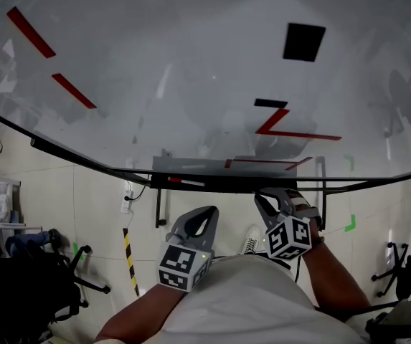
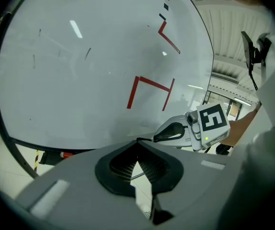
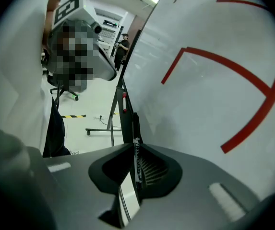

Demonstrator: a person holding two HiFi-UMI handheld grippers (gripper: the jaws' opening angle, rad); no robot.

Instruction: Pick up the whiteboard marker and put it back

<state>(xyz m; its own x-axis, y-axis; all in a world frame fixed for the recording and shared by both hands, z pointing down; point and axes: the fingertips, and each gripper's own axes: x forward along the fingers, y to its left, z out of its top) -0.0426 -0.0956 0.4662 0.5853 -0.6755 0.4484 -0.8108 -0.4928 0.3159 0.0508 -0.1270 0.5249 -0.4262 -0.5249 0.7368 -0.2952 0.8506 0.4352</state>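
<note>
Right now my left claw (image 2: 137, 142) is clenched, its two jaws pressed together at the tips with nothing between them. My right claw (image 3: 136, 143) is clenched too, tip against tip, and it grips nothing either. Both point up toward the whiteboard (image 1: 191, 70), the left one low and near my body, the right one higher, with its tip close under the board's dark lower edge. From the left gripper view the right claw shows just beyond my left tips, its marker cube (image 2: 212, 120) turned my way.

The whiteboard marker (image 1: 186, 182) lies flat on the ledge (image 1: 212, 165) that runs along the bottom of the board, its red end to the left. It sits above my left claw and to the left of my right claw, apart from both.

On the board itself are several red lines (image 1: 291, 133) and one black square (image 1: 304, 41). Below it I see a pale tiled floor, a strip of yellow-and-black tape (image 1: 129, 260) and a dark office chair (image 1: 54, 282) off to the left.
</note>
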